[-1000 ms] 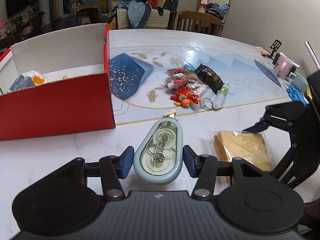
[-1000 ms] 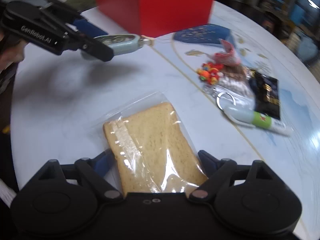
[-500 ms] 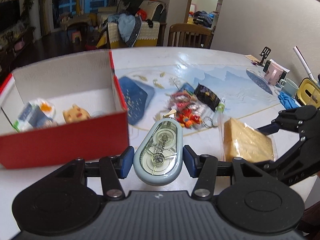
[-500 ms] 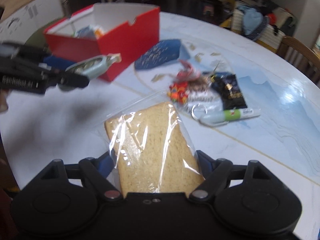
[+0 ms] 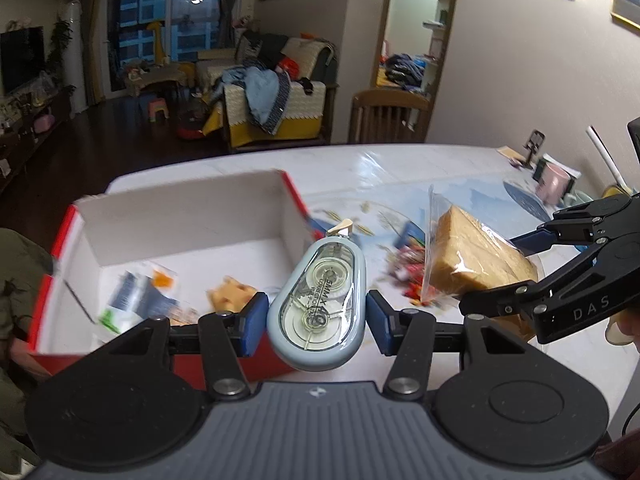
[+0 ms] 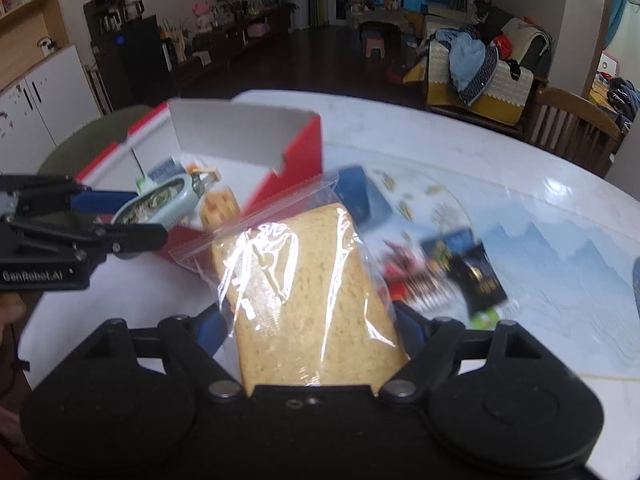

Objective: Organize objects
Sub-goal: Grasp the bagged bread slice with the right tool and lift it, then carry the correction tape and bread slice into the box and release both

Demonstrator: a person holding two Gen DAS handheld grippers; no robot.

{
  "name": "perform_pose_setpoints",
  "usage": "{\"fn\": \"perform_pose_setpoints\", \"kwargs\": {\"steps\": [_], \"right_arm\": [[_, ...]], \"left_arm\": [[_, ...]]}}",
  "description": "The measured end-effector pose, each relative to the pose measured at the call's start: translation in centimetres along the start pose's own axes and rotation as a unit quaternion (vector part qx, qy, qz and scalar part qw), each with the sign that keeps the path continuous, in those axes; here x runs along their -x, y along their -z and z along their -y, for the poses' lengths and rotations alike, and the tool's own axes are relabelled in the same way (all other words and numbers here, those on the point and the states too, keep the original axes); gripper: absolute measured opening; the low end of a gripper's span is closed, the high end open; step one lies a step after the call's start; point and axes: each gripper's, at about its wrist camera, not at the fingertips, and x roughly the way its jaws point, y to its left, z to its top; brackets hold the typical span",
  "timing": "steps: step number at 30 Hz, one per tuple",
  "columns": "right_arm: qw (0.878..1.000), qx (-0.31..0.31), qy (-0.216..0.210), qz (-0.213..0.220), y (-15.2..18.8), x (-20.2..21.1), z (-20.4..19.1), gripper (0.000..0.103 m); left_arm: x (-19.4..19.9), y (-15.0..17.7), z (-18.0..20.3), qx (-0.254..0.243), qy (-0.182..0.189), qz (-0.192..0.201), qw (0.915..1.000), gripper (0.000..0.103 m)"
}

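Red cardboard, white inside, open at the top: the box (image 5: 180, 248) stands near the counter's (image 5: 420, 168) left edge, and it is where both carried things look bound.

The left tool (image 5: 314, 312) grips a pale blue, teardrop-shaped correction tape dispenser with a clear window (image 5: 318, 292), blue pads pressing its two long sides. The dispenser's long axis runs straight ahead along the fingers, its cream tip pointing at the box's right wall. In the left wrist view the box's opening lies ahead and to the left of that tip, so the dispenser sits over the box's near right corner and not yet squarely over the floor of it.

The right tool (image 6: 312, 332) holds a slice of tan bread in a clear zip bag (image 6: 304, 280), jaws spread wide around the slice's sides. The slice's long axis also points away from the tool, toward the box's right wall, with the bag's sealed edge leading. The bread hangs above the counter to the right of the box, outside it.

By my reading the left tool is nearer the opening and should go in first; the right one then needs a further carry leftward over the wall. Inside the box already lie a blue-and-white packet (image 5: 136, 300) and a small yellow block-shaped toy (image 5: 230, 294), so space remains toward the far wall.

A blurred pile of small items (image 6: 440, 276) waits on the counter's middle.
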Motion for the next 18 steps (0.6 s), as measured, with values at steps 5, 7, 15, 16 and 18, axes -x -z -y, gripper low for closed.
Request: {"fn": "perform_pose_setpoints", "kwargs": {"steps": [5, 7, 15, 16, 18], "right_arm": [[1.0, 0.016, -0.006, 0.019, -3.2, -0.9, -3.0, 0.083], [0.999, 0.029, -0.007, 0.026, -4.3, -1.5, -4.3, 0.083], [0.998, 0.066, -0.007, 0.022, -7.9, -5.9, -8.3, 0.083], [0.998, 0.067, -0.007, 0.02, -8.3, -6.6, -8.5, 0.083], [0.998, 0.066, 0.0, 0.016, -9.2, -8.0, -9.0, 0.083]], "left_arm": [[0.6, -0.9, -3.4, -0.002, -0.018, 0.01, 0.9998, 0.052], [0.5, -1.2, -5.0, 0.0, -0.025, 0.012, 0.9996, 0.052], [-1.2, -1.5, -10.5, -0.002, -0.06, -0.004, 0.9982, 0.052], [-1.5, -1.6, -11.0, -0.005, -0.065, -0.007, 0.9979, 0.052], [-2.3, -1.8, -11.9, -0.011, -0.07, -0.014, 0.9974, 0.052]]}}
